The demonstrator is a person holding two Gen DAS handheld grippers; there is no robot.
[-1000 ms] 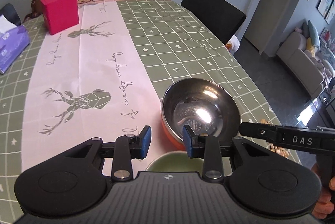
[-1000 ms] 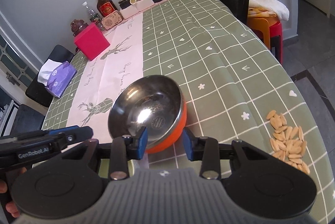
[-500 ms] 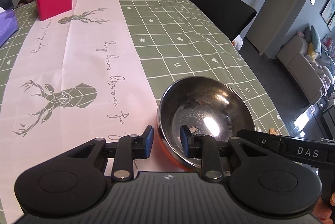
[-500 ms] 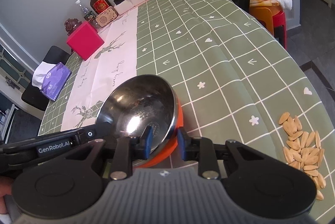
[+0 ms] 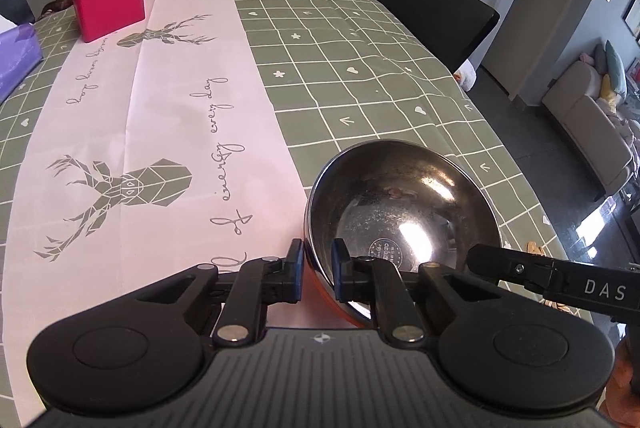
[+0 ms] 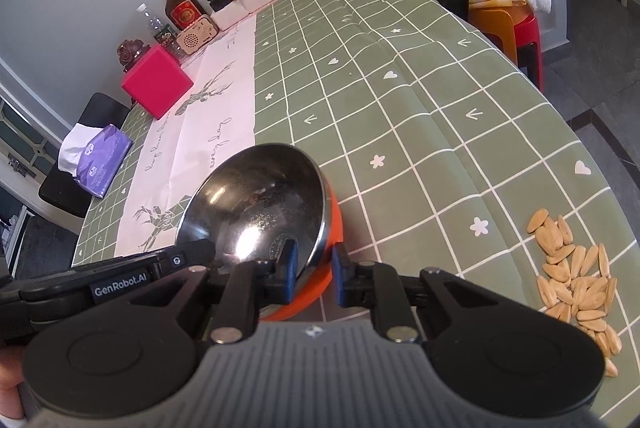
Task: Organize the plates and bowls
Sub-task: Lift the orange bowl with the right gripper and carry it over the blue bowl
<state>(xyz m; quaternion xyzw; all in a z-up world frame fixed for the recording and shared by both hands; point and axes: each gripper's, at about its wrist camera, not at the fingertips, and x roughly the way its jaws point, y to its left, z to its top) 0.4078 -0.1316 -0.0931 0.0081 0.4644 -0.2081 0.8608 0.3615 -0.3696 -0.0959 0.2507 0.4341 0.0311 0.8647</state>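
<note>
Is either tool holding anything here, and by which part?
Both hold the steel bowl by its rim: the left tool at the near-left edge, the right tool at the near-right edge, one finger inside and one outside.

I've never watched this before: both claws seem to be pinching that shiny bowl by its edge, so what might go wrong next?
The bowl is slick steel, held only at its thin rim by the left gripper and right gripper, so it could slip or tilt. Swinging it right could scatter the loose seeds near the table's edge.
</note>
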